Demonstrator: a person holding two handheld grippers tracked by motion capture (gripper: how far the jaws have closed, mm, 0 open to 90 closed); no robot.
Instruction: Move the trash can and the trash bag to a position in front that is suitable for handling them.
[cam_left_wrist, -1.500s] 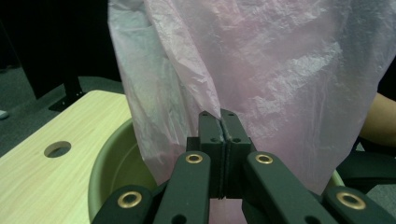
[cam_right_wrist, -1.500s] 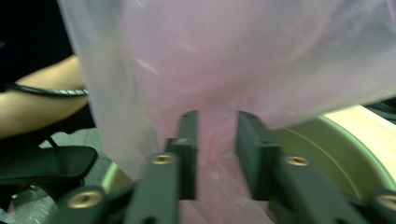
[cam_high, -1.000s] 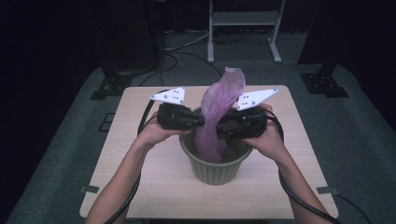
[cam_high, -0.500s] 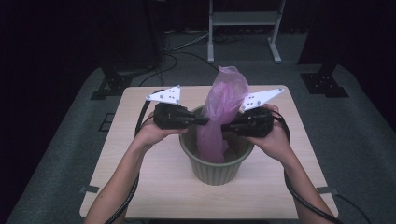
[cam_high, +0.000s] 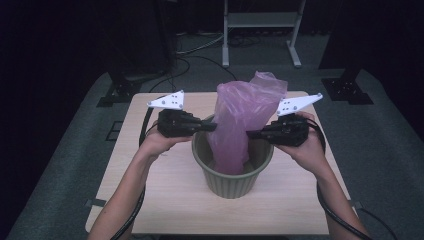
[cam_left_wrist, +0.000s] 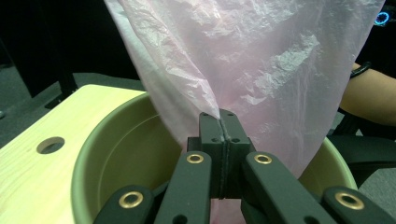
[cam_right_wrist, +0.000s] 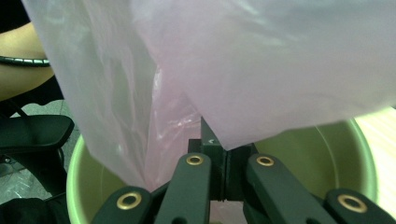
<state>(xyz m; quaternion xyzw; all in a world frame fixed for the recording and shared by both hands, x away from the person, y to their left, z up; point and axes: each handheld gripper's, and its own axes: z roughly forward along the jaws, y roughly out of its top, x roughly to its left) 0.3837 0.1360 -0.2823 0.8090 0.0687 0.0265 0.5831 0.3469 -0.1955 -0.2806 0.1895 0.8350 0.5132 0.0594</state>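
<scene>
Left tool (cam_high: 212, 127): matte black body, two flat black link arms with brass-coloured rivets, blocky black jaw pads with small dark screws. Pale grey three-cornered plate on top, a few small dark holes in it. Right tool (cam_high: 251, 134): same build, same grey plate. Black cable trails from each, running back along the forearms. Forearms bare, no sleeves. Dark band round one wrist, seen in both tool views.
</scene>
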